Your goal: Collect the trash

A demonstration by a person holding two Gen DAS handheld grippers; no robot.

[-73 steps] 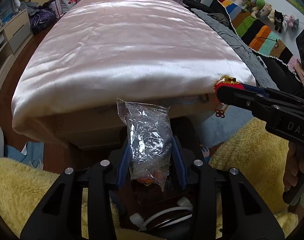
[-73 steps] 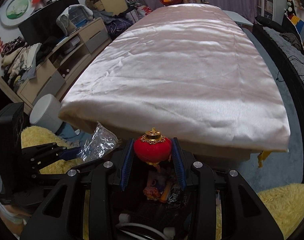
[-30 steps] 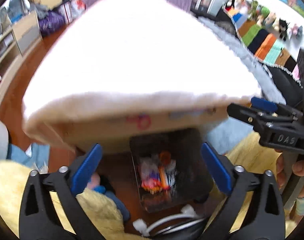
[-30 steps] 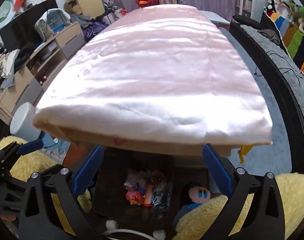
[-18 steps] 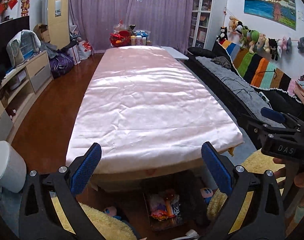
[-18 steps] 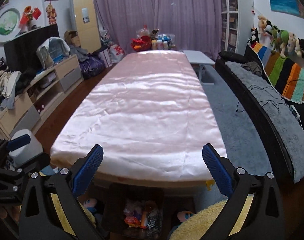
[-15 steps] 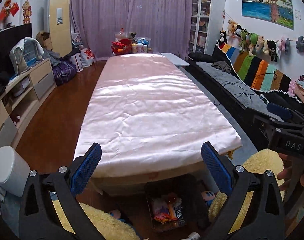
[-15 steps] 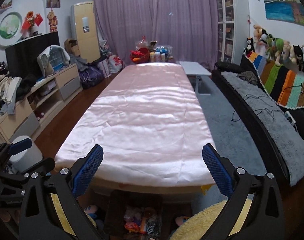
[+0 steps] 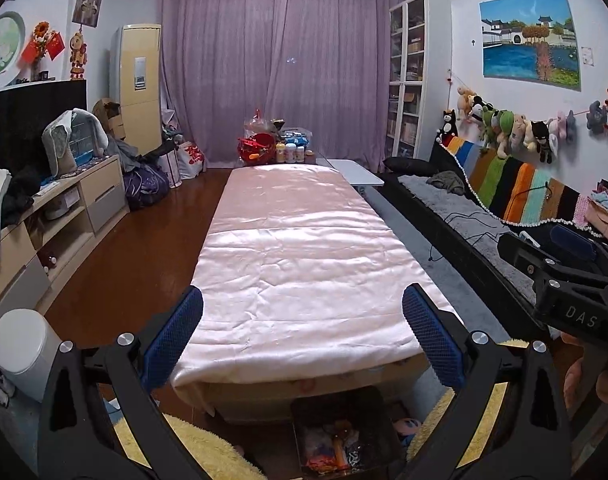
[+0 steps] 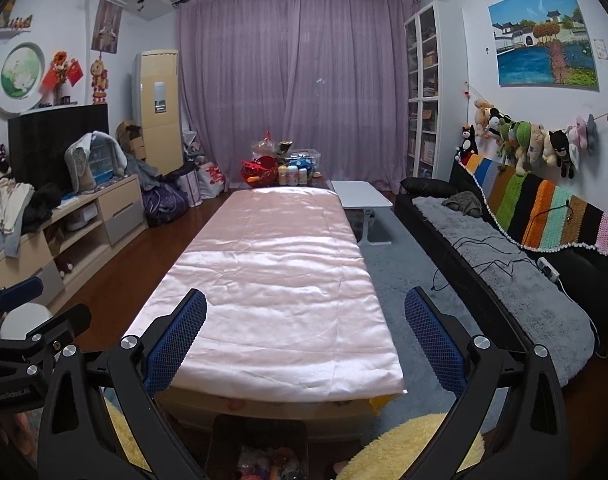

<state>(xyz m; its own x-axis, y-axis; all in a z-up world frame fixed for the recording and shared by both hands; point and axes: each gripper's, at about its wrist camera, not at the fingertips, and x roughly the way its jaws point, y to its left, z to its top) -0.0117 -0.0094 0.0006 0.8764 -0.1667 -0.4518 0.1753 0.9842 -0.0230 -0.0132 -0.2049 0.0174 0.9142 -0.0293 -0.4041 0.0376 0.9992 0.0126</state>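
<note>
left gripper (image 9: 302, 344) gaping wide, holding nothing | right gripper (image 10: 305, 346) likewise | trash lying in bin (image 9: 345, 432) looking light, crinkly, slippery; I'd be pinching loose edges

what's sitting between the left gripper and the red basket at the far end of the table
Only the pink cloth covering the table lies between the left gripper and the red basket; nothing rests on it, as the left wrist view shows.

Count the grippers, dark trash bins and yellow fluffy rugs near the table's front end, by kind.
grippers: 2, the left gripper and the right gripper, both open
dark trash bin: 1
yellow fluffy rugs: 2
total: 5
</note>
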